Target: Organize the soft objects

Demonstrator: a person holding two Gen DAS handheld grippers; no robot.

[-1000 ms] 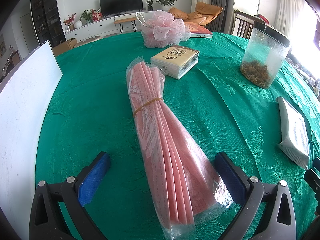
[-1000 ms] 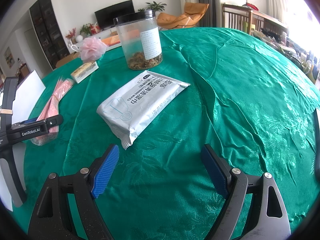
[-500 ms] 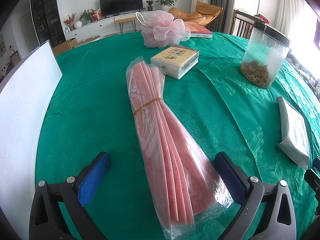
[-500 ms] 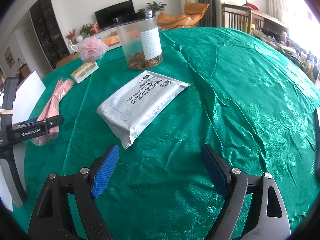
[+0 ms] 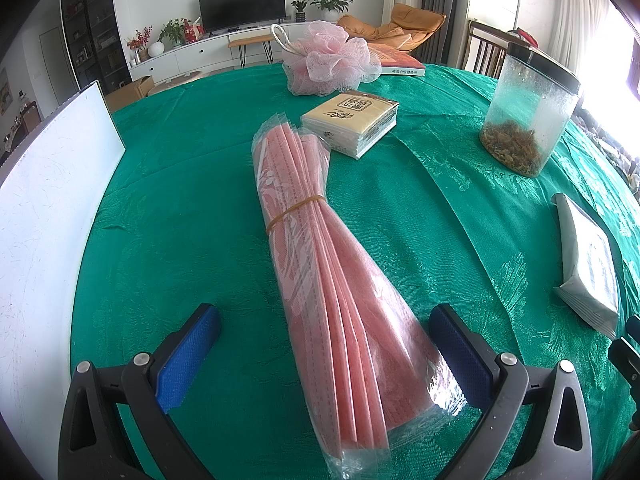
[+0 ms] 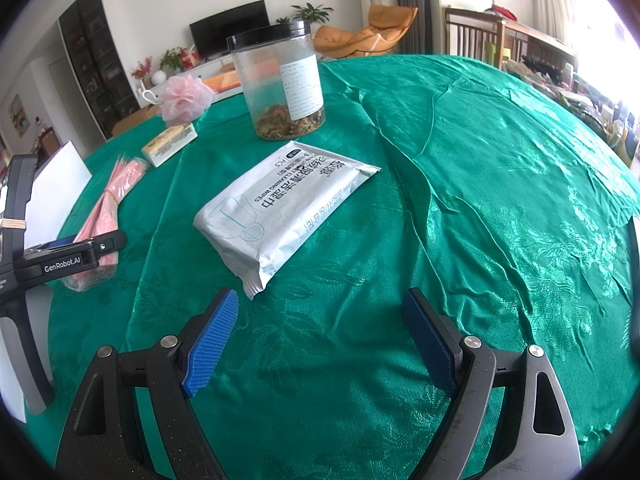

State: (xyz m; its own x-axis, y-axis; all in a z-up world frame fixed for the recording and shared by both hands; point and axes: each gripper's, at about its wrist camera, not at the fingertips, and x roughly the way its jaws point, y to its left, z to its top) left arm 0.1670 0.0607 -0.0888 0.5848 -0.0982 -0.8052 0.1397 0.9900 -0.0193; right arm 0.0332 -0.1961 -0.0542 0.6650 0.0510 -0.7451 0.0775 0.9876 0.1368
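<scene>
Straddling the near end of the pink cloth bundle [image 5: 340, 300], your left gripper [image 5: 324, 344] gapes wide, holding nothing; your right gripper [image 6: 316, 336] is equally wide and empty, just short of the wipes pack [image 6: 280, 208]. The bundle looks light, floppy and film-slick, so pinch near the rubber band [image 5: 296, 210]. Beyond lie the tissue pack [image 5: 352, 122] and bath pouf [image 5: 328, 60] on the wrinkled green tablecloth [image 6: 480, 200], living room behind.
</scene>
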